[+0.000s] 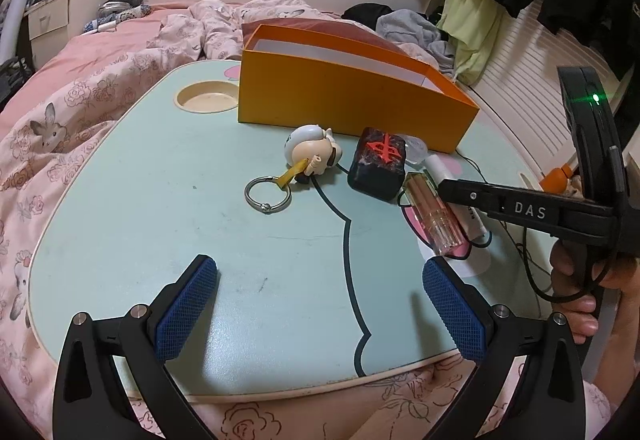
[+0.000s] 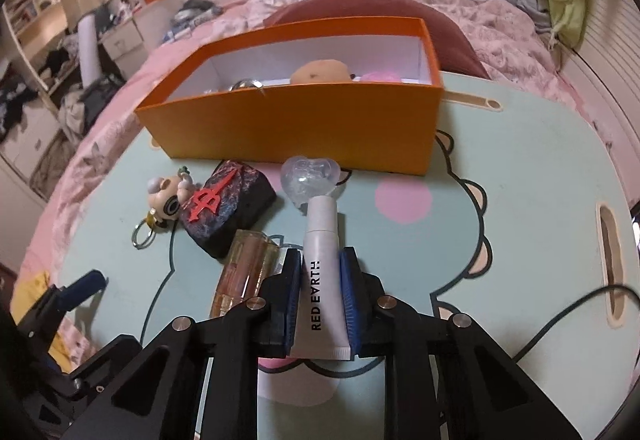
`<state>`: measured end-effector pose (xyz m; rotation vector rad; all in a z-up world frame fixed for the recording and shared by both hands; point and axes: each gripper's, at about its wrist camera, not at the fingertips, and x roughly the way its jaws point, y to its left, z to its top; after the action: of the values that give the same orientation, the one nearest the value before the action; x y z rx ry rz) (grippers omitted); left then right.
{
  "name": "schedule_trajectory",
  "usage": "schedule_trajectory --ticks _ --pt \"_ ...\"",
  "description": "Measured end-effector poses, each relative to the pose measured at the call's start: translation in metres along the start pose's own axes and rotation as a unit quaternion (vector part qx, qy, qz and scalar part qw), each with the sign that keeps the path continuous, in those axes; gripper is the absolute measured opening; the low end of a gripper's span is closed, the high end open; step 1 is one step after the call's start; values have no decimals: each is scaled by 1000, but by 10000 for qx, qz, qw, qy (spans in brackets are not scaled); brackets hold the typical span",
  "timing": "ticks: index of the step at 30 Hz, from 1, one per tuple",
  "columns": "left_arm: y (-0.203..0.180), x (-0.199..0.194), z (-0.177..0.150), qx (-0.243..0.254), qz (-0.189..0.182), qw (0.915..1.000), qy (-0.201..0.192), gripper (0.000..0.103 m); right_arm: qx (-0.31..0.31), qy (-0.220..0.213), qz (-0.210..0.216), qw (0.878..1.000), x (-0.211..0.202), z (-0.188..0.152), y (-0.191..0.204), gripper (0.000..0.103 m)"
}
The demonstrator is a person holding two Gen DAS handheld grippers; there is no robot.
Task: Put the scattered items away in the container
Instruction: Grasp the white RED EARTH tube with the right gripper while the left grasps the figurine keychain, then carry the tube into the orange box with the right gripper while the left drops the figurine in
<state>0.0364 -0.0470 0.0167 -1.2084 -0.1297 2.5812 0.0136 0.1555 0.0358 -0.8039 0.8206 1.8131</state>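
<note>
My right gripper [image 2: 321, 260] is shut on a white tube [image 2: 323, 276] that lies on the mint lap table [image 2: 520, 179]. Left of the tube lies a clear pink lip gloss [image 2: 244, 276], then a black block with a red mark [image 2: 224, 207], a figurine keychain [image 2: 170, 195] and a clear heart-shaped piece [image 2: 308, 179]. Behind them stands the orange box [image 2: 296, 123] with several items inside. My left gripper [image 1: 320, 280] hangs open over bare table, nearer than the keychain [image 1: 308, 155], the block [image 1: 378, 163] and the lip gloss [image 1: 434, 215].
The table [image 1: 160, 220] rests on a bed with pink floral bedding [image 1: 60, 111]. A round cup recess [image 1: 206, 97] lies left of the orange box [image 1: 348, 99]. A black cable [image 2: 572, 316] crosses the table's right side. Clothes are piled at the far right. A hand [image 1: 580, 304] holds the right tool.
</note>
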Motion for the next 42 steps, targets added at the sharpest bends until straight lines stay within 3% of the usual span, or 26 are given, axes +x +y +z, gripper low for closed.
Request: schedule_trajectory --ticks 5,8,10,16,21,26,28,30,33,42 --pt "13 -7 8 -306 -259 9991 -100 103 169 -710 214 9971 -27 -10 -8 19" --pt "23 -12 26 -459 -196 9984 -252 102 228 -939 234 9950 -33 -14 -10 19" --pt "27 -8 43 -477 -88 9983 -310 96 284 -918 274 9950 -31 -14 -13 19" --pt "21 29 71 -184 118 9997 51 83 284 -856 352 9953 -28 -18 -13 19" --pt "21 53 76 -200 206 9991 308 74 302 -879 379 9949 -28 -21 -13 19" --pt "19 59 70 -126 268 9991 302 74 410 -830 439 9947 -26 -22 -16 19" --pt "18 59 71 -109 257 9993 266 66 423 -804 442 9949 -25 -22 -17 19" --pt "15 60 71 46 497 9984 283 38 429 -805 441 9949 -26 -22 -17 19" --pt "8 62 67 458 776 9956 267 36 432 -800 442 9949 -25 -22 -18 19" --pt "16 50 70 311 526 9979 222 36 490 -888 495 9936 -27 -24 -20 19"
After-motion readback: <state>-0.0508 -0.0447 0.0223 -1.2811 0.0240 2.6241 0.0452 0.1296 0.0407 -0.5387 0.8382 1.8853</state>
